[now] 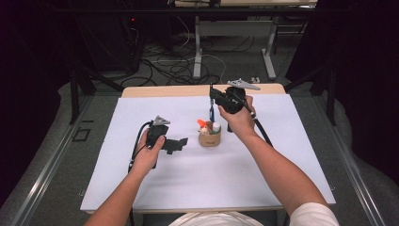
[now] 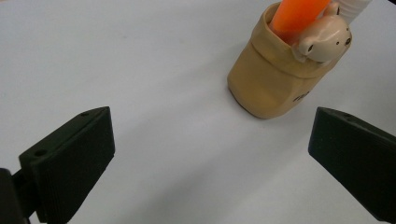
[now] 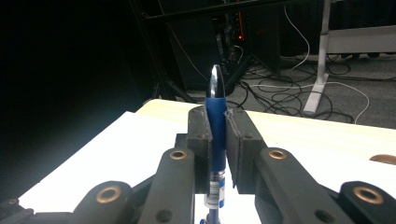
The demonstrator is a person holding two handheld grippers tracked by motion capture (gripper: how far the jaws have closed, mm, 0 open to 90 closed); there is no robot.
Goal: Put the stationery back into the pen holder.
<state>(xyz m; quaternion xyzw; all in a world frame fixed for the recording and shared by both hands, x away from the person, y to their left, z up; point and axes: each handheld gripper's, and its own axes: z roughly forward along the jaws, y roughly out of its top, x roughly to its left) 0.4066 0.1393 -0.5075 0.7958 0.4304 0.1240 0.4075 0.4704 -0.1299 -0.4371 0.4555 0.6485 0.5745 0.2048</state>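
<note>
Pen (image 3: 215, 112) and holder were the business of the moment: the right claw (image 1: 211, 101) was clenched on a blue pen, gripping it across the barrel so that it hung upright just above and behind the tan pen holder (image 1: 209, 137), a hold that looked suited to lowering it straight in. The holder stood near the middle of the white worktop (image 1: 263, 174), already carrying an orange marker (image 2: 294, 14), a pale bear-shaped piece (image 2: 326, 39) and a white-capped item. The left claw (image 1: 181, 143) lay low on the worktop to the holder's left, released, its jaws wide apart with nothing between them, probably parked ready to steady the holder.

In the right gripper view the pen's lower end was cut off at the bottom edge, so its position over the holder's mouth could not be judged there. From the high view the pen was thin and partly hidden by the hand. The print on the holder's side was cut off and unreadable.
</note>
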